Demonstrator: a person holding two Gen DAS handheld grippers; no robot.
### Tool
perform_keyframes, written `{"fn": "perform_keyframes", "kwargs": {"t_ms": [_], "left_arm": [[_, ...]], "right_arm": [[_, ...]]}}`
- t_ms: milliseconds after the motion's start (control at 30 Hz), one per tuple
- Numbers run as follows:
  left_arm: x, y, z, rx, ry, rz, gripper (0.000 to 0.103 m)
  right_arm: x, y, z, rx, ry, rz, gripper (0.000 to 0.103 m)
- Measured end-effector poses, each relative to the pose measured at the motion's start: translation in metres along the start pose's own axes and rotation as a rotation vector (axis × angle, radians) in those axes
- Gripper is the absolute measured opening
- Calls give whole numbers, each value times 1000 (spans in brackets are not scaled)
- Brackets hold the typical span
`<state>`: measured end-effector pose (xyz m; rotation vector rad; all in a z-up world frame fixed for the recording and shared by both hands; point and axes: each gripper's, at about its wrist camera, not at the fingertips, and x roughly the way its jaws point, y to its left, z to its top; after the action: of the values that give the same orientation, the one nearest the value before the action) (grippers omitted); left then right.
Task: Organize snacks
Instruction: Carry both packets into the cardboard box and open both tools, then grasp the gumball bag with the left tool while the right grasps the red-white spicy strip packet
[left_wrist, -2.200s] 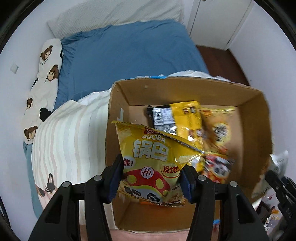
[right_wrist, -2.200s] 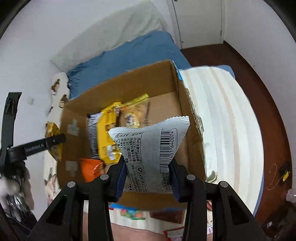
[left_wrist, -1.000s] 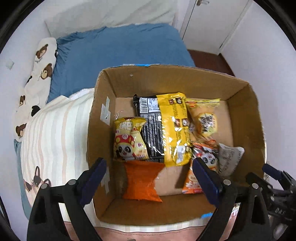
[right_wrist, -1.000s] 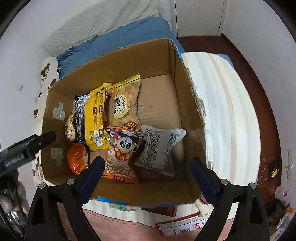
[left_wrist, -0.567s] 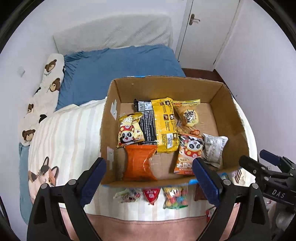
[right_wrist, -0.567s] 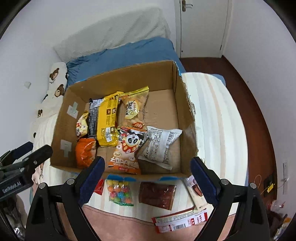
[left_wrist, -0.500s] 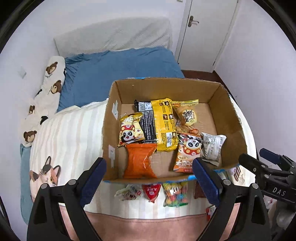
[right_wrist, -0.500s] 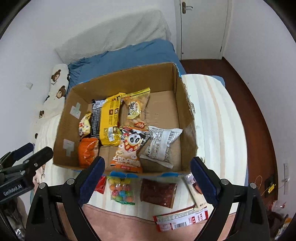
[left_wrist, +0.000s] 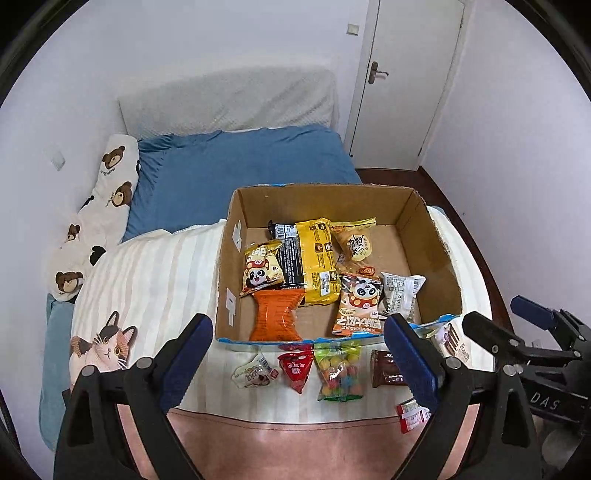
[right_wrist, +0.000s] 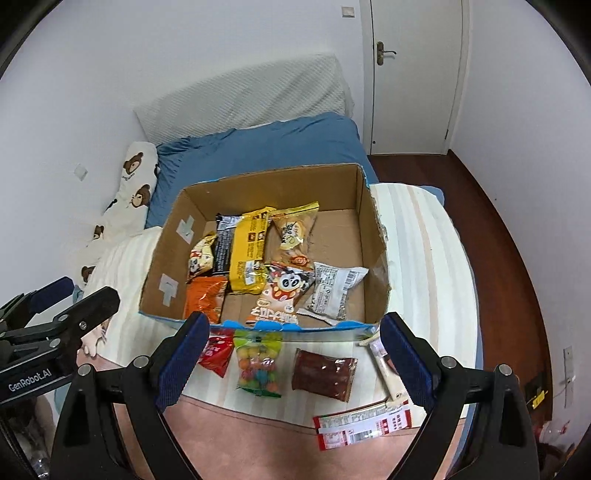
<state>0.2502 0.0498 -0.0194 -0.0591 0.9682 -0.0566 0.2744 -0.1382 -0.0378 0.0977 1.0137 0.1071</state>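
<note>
Left claw (left_wrist: 299, 354) and right claw (right_wrist: 295, 354) apart, empty, cardboard box (left_wrist: 439, 258) holding snack packets (left_wrist: 319, 258).

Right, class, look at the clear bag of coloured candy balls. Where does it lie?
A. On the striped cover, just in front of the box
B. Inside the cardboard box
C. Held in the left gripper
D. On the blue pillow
A: the bag of coloured candy balls lies flat on the striped cover, outside the near wall of the cardboard box, and neither open gripper touches it.

"GenRobot.AI" printed on left gripper (right_wrist: 61, 314) at 9 o'clock; "DAS" on right gripper (left_wrist: 517, 325) at 4 o'clock.
</note>
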Motion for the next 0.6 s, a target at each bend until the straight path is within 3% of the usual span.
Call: {"fn": "perform_keyframes", "kwargs": {"t_ms": [133, 267, 433, 600], "left_arm": [[-4, 4, -9, -21, 4, 0, 95], [5, 6, -31, -32, 37, 21, 95], [55, 1, -67, -62, 186, 6, 95], [118, -23, -91, -27, 313, -26, 95]], "right_arm": [[0, -9, -10, 64, 16, 50, 96], [18, -39, -36, 196, 86, 91, 96], [61, -81, -88, 371, 212, 84, 96], [103, -118, -137, 523, 249, 18, 96]]}}
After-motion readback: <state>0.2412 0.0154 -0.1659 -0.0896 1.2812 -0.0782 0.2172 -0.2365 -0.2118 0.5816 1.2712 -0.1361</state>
